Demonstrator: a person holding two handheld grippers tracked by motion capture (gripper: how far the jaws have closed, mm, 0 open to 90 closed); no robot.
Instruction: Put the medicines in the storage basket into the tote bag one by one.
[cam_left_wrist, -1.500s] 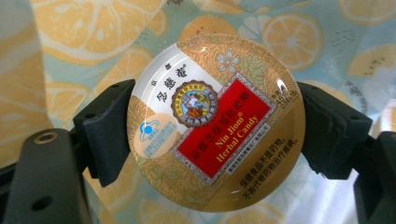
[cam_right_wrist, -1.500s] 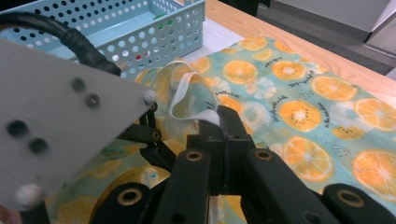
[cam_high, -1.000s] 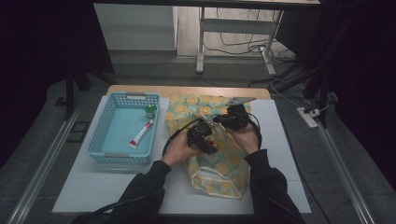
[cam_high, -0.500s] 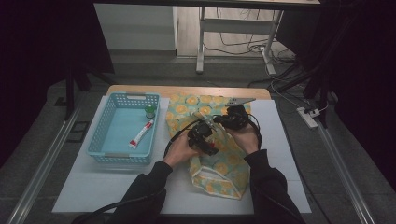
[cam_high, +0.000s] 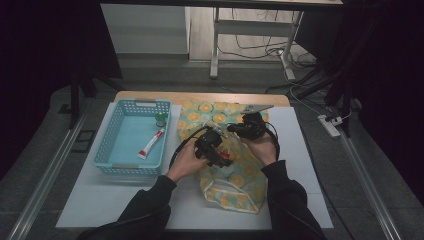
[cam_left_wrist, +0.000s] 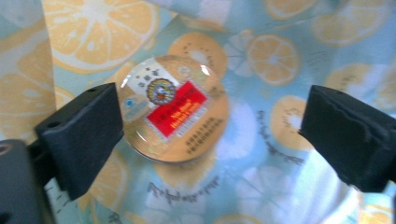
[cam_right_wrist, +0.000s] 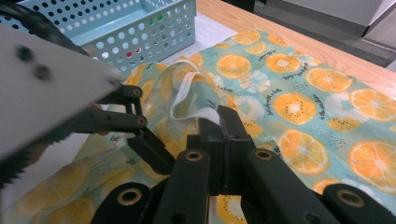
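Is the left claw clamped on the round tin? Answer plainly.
No: the left claw stands wide open, pads off the round tin, which lies on the orange-print bag.

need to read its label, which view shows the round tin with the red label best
The left gripper view: the round tin lies face-up on the orange-print bag, between the open left gripper. The high view gives a small red speck; in the right gripper view I cannot make it out.
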